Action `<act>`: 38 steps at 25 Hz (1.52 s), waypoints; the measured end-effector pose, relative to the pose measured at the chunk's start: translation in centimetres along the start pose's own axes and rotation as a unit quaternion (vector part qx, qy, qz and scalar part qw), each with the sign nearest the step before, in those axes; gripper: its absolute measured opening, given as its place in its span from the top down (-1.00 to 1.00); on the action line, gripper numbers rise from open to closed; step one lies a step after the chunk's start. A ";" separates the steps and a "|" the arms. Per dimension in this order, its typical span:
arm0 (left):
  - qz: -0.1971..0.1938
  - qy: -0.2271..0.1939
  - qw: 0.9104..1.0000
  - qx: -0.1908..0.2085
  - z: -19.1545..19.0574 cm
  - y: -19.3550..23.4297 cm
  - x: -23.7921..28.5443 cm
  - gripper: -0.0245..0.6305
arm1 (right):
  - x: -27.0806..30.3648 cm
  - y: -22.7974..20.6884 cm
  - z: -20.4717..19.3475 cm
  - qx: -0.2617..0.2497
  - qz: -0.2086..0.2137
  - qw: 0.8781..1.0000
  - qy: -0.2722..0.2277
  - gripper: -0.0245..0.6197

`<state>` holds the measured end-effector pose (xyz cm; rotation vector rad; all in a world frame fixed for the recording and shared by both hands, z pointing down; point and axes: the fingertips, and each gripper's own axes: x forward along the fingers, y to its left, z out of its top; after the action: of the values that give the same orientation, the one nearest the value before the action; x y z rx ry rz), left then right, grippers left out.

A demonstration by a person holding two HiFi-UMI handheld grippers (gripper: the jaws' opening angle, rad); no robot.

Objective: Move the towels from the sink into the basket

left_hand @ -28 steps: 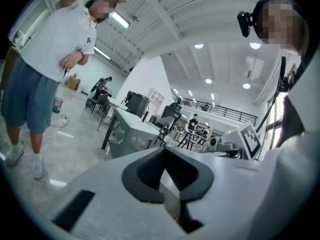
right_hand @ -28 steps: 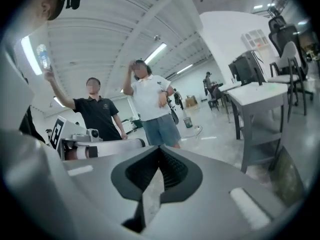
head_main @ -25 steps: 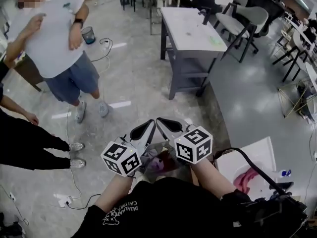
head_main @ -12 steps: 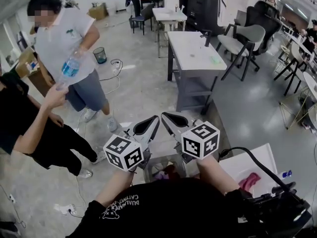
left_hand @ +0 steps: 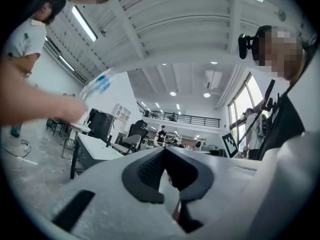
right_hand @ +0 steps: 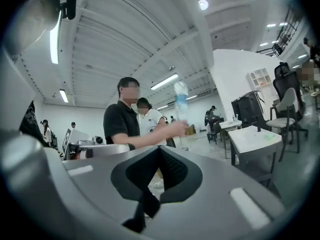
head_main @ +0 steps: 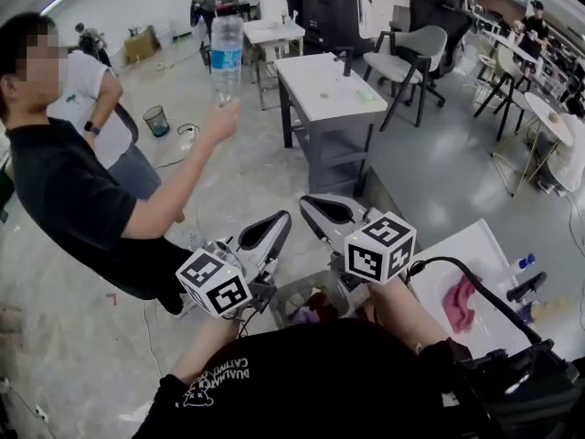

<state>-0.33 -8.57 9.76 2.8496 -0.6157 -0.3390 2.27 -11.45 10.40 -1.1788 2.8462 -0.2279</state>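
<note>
Pink towel (head_main: 460, 302) lies in the sink (head_main: 477, 245) at your right, while your left gripper (head_main: 274, 228) and right gripper (head_main: 320, 212) hover over the basket (head_main: 285, 291), jaws closed on nothing, presumably between transfers.

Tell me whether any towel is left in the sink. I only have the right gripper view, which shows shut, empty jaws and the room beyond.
Observer: Yes. The head view shows one pink towel lying in the sink.
Operator: Where is the basket?
Observer: The basket sits low between the two grippers, with purple and red cloth already in it.
Operator: Is the left gripper carrying anything?
Observer: No. The left gripper has its jaws together with nothing between them.
</note>
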 end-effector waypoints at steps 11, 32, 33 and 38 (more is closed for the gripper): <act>-0.131 0.078 0.988 0.013 -2.3 -9.4 -3.7 0.91 | -7.6 7.5 -0.5 0.007 -0.105 0.994 -0.036 0.90; -0.362 0.128 0.920 -0.083 -9.9 -26.0 3.3 0.91 | -36.7 6.9 -2.7 0.040 -0.443 0.890 -0.101 0.90; -0.368 0.130 0.917 -0.085 -10.2 -26.6 4.0 0.91 | -37.8 6.7 -2.8 0.040 -0.452 0.885 -0.101 0.90; -0.407 0.155 0.896 -0.082 -13.0 -30.7 8.4 0.91 | -43.1 5.0 -3.5 0.036 -0.494 0.863 -0.098 0.90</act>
<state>22.24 17.19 13.08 2.7476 0.6632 -0.0341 28.86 22.91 12.75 -2.3505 1.7892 -0.2143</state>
